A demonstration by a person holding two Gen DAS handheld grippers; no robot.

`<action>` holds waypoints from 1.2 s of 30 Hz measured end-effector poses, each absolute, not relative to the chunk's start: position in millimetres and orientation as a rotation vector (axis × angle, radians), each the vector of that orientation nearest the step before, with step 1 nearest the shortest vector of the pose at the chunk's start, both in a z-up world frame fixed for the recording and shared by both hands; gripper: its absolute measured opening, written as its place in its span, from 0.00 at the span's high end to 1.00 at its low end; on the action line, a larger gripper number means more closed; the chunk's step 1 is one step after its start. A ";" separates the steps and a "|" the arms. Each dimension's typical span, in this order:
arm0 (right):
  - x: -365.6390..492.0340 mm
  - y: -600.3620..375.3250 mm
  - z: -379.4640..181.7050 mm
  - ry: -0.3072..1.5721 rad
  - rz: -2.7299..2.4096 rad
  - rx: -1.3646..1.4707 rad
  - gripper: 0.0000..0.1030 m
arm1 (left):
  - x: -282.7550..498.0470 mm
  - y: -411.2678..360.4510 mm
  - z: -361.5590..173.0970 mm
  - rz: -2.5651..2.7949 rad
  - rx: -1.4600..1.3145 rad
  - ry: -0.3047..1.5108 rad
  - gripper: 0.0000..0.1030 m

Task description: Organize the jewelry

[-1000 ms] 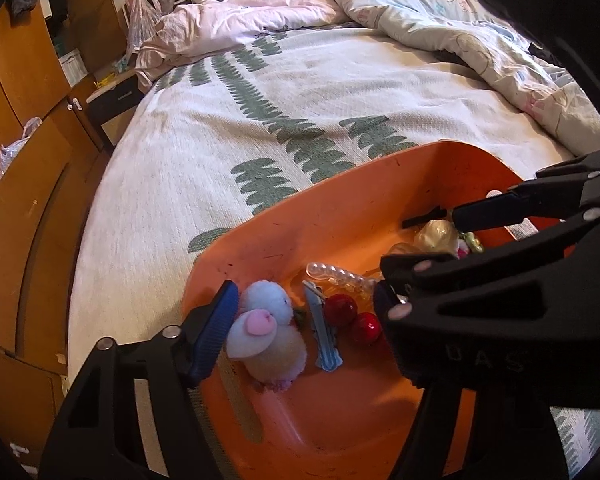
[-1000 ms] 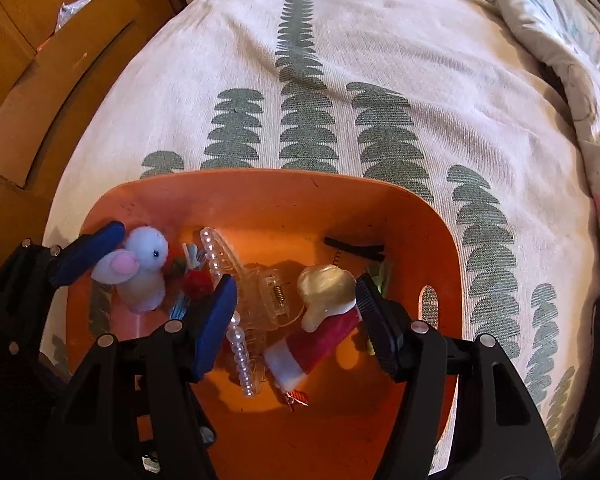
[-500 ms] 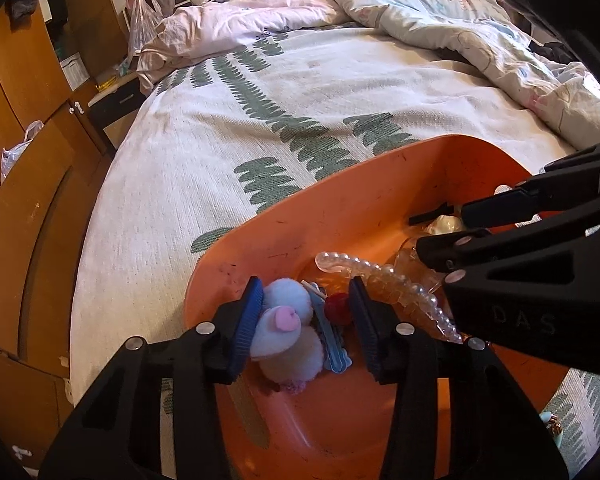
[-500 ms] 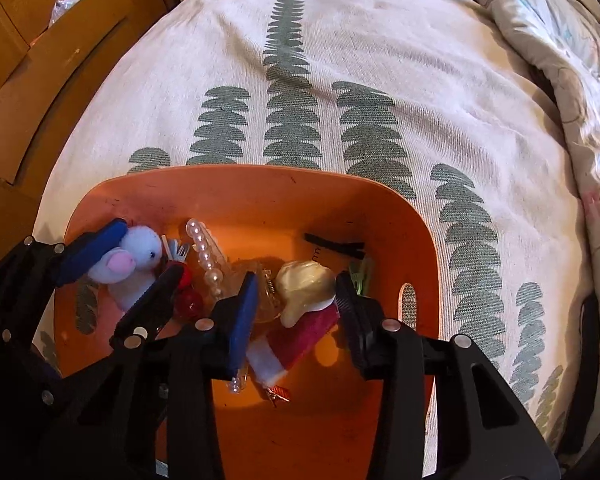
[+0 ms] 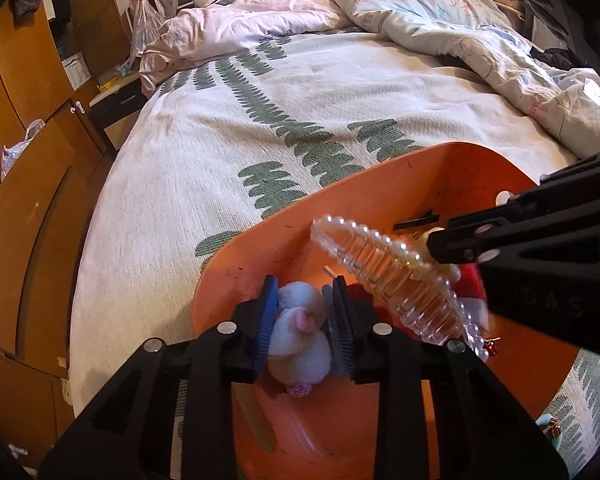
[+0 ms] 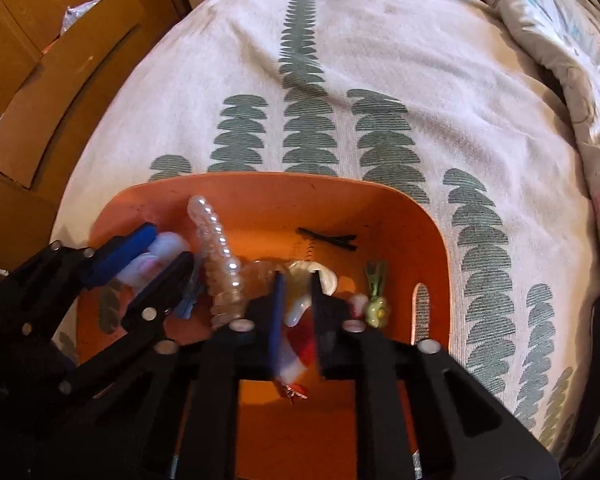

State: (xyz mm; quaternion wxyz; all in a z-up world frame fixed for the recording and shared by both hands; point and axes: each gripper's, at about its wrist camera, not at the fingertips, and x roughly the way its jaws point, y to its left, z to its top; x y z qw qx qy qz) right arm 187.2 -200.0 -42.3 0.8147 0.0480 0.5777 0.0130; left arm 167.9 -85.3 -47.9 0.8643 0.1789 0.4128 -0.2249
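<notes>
An orange bin (image 5: 380,168) (image 6: 260,188) sits on the bed and holds hair accessories. My left gripper (image 5: 302,312) is shut on a fluffy white-and-pink pompom clip (image 5: 300,332), which also shows in the right wrist view (image 6: 156,260). My right gripper (image 6: 296,304) is shut on a cream shell-shaped clip with a red-and-white part (image 6: 300,300). A clear pearl claw clip (image 5: 388,272) (image 6: 220,264) tilts up beside it. A black bobby pin (image 6: 328,238) and a green flower clip (image 6: 376,300) lie in the bin.
The bed has a white cover with green leaf print (image 6: 312,92). A rumpled duvet (image 5: 440,20) lies at the far right. Wooden cabinets (image 5: 24,184) stand along the left. A small turquoise item (image 5: 548,428) lies on the cover by the bin.
Both grippers have closed: the left on the pompom clip, the right on the shell clip. The pearl claw clip has tipped upward. Both have lifted slightly.
</notes>
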 end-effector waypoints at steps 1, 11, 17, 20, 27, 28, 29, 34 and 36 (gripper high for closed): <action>187.3 -199.9 -41.6 1.233 0.031 0.107 0.93 | 167.4 -85.0 -47.1 -0.472 0.373 0.865 0.73; 187.0 -197.5 -39.9 1.228 0.044 0.102 0.97 | 166.2 -83.9 -44.0 -0.487 0.357 0.855 0.79; 188.0 -197.5 -39.2 1.231 0.061 0.114 0.99 | 166.9 -80.5 -41.3 -0.492 0.347 0.849 0.79; 189.1 -196.9 -38.2 1.227 0.062 0.112 0.99 | 166.5 -79.7 -41.0 -0.492 0.349 0.846 0.79; 187.4 -205.3 -27.9 1.211 0.051 0.121 0.99 | 166.3 -79.4 -40.2 -0.495 0.349 0.842 0.82; 187.4 -206.2 -27.2 1.208 0.054 0.127 0.99 | 166.1 -78.9 -39.7 -0.494 0.349 0.840 0.82; 187.8 -206.6 -27.4 1.211 0.056 0.131 0.99 | 166.1 -78.9 -39.5 -0.494 0.350 0.839 0.82; 188.1 -205.1 -26.5 1.198 0.026 0.100 0.92 | 166.9 -78.6 -39.6 -0.487 0.351 0.838 0.82; 189.2 -207.6 -28.8 1.217 0.013 0.099 0.91 | 166.8 -78.0 -39.9 -0.487 0.350 0.840 0.82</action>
